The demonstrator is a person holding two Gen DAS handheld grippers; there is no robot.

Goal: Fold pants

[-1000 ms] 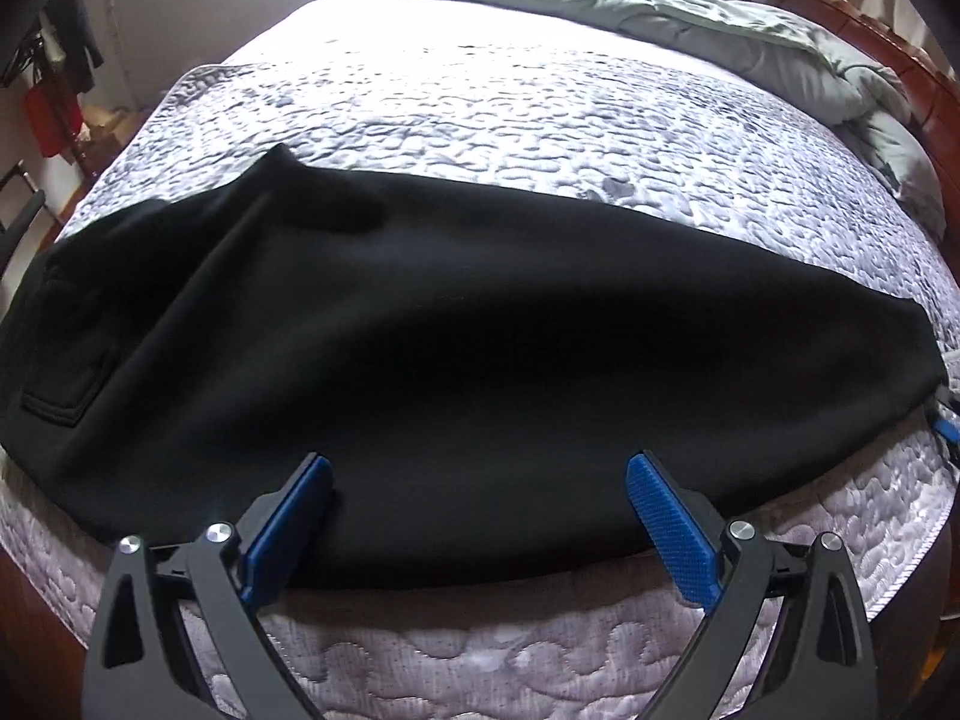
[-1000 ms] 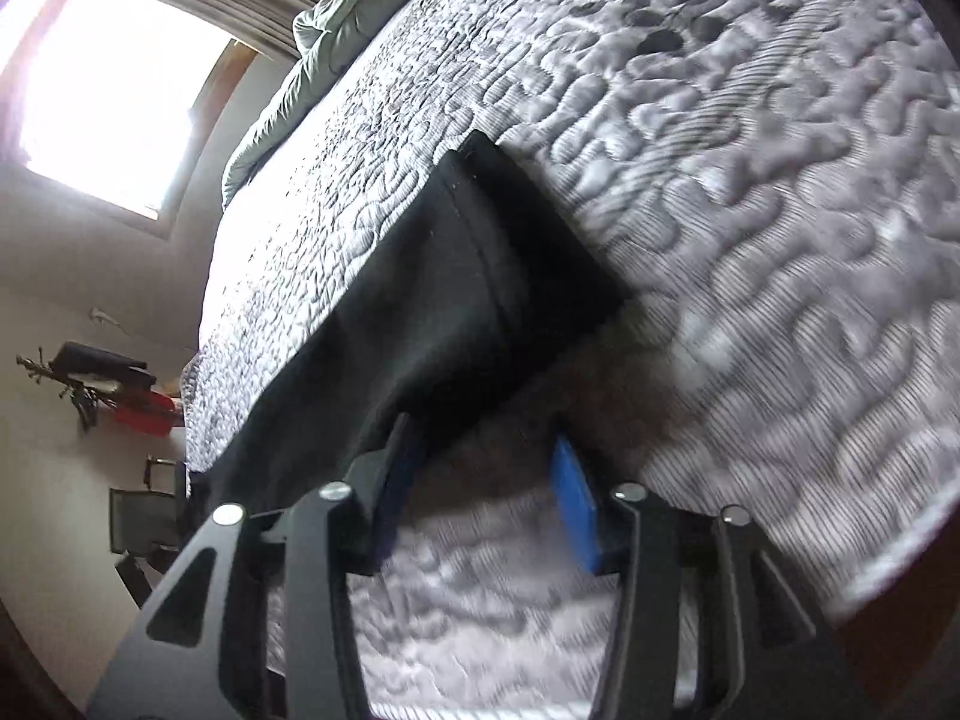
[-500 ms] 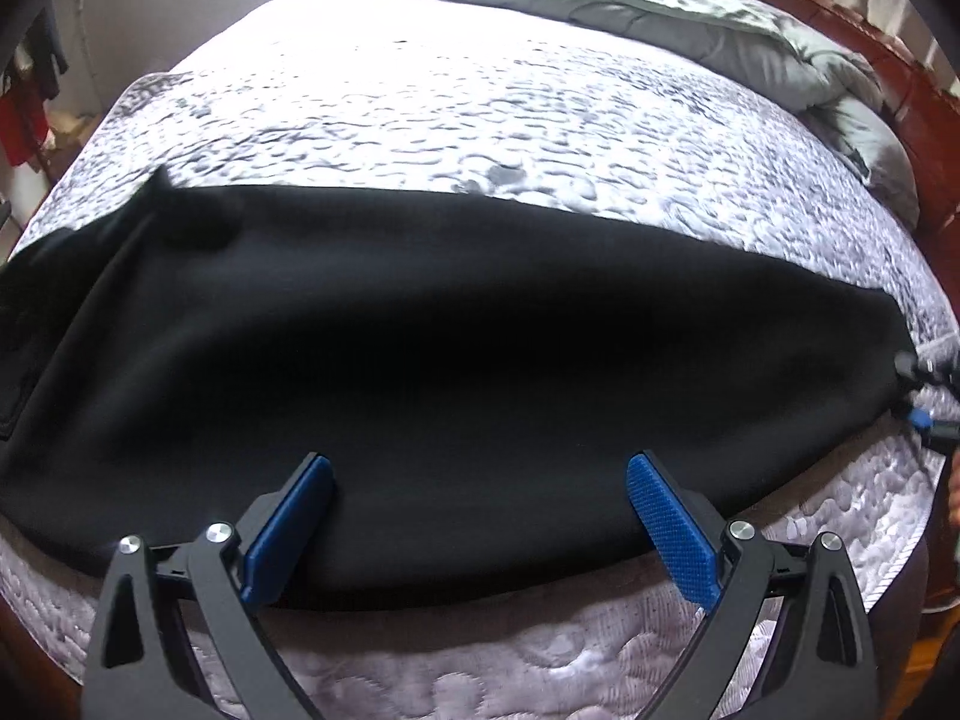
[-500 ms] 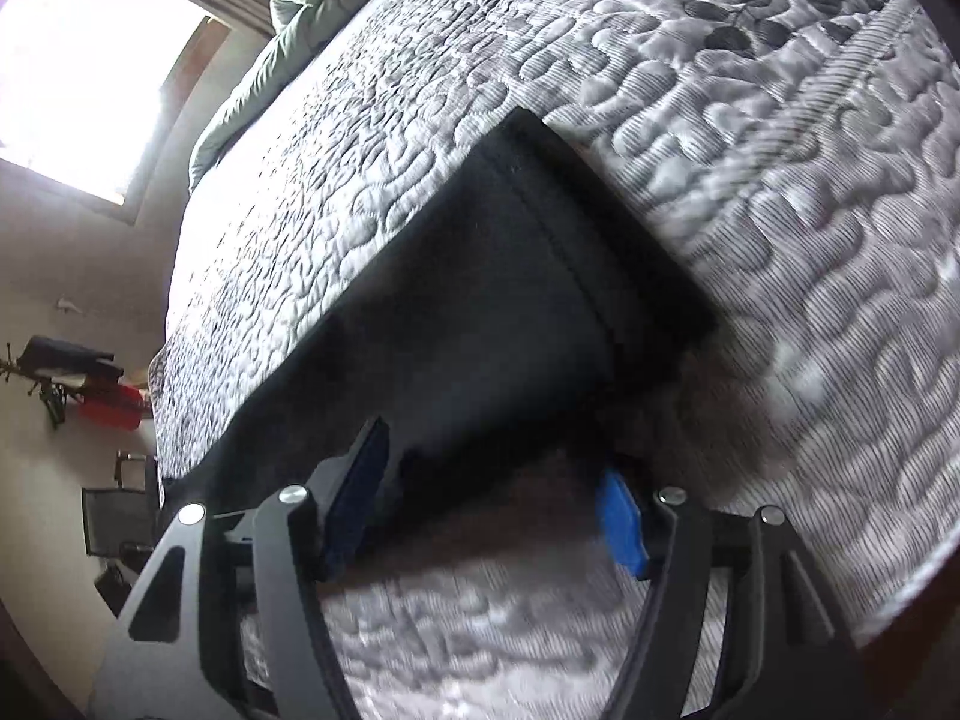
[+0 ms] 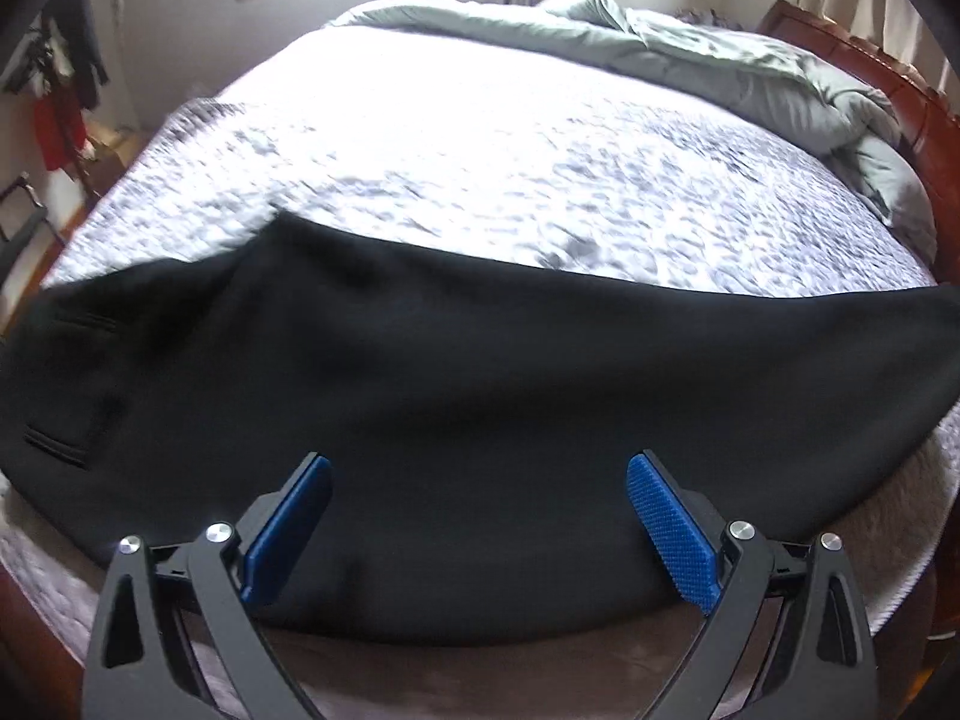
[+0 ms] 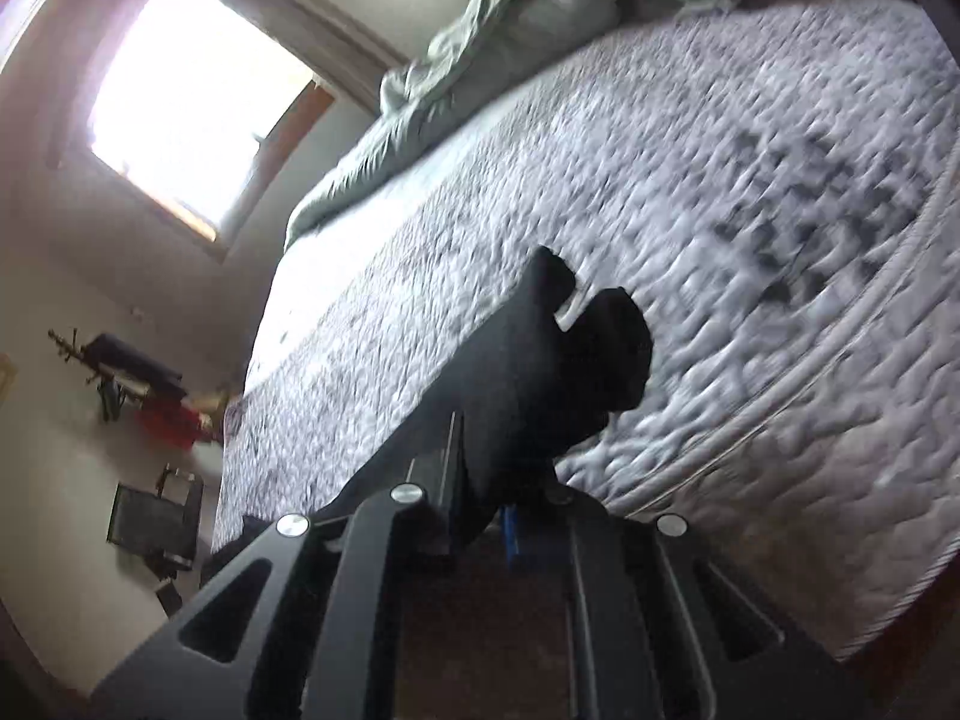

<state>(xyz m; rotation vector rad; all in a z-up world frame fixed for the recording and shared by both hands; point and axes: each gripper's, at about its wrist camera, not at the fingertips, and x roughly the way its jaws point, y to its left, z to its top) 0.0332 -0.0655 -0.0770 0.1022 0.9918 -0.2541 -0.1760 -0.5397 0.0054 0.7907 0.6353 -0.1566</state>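
Black pants [image 5: 480, 396] lay lengthwise left-to-right along the mattress's [image 5: 510, 180] near edge — right gripper [image 6: 504, 516] clamped on the cuff end, left gripper [image 5: 480, 516] wide open, empty, above mid-leg.

Left claw [image 5: 480, 516] spread wide over black pants [image 5: 480, 408] lying across quilted mattress [image 5: 510, 168]

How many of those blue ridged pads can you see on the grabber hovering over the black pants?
2. One blue ridged pad sits on the left gripper's left finger, the other pad on its right finger, both poised wide apart above the black pants.
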